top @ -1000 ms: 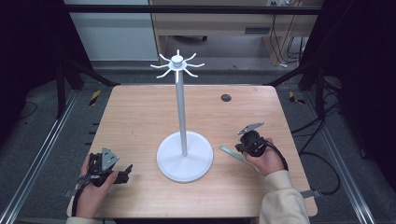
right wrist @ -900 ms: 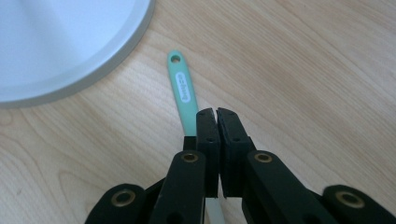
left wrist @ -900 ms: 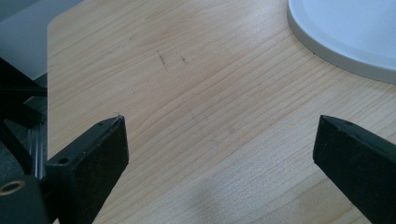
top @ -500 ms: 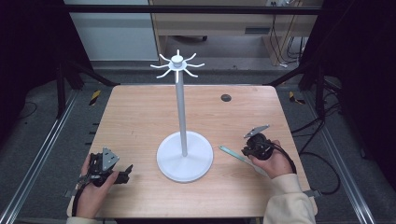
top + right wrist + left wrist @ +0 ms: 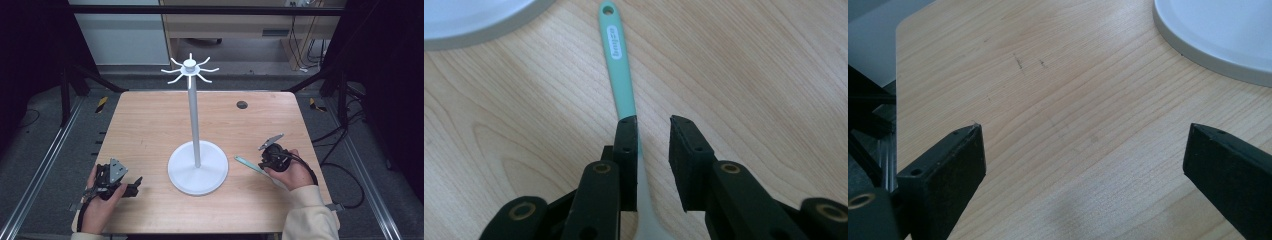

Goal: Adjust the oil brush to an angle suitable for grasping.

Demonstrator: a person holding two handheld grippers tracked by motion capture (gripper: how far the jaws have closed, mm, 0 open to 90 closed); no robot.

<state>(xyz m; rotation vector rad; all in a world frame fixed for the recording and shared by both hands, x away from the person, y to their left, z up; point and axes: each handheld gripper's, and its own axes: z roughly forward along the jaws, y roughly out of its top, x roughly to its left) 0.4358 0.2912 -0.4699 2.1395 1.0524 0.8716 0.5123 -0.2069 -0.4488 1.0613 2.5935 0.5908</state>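
Two black jaws of the right gripper [image 5: 654,122] straddle the handle of a mint-green silicone spatula [image 5: 620,75] lying flat on the wooden table [image 5: 150,125]. They have just been opening: a gap shows beside the handle, which lies along the left jaw's inner face, not pinched. Near the handle's hanging hole sits a white raised label; its lettering is too small to read. In the high view the spatula [image 5: 252,166] rests just right of the white mug-tree stand [image 5: 198,167], with its far end toward the round base and its near end under the right gripper [image 5: 272,156]. The left gripper [image 5: 131,184] rests near the table's front left; its jaws stand wide apart over bare wood.
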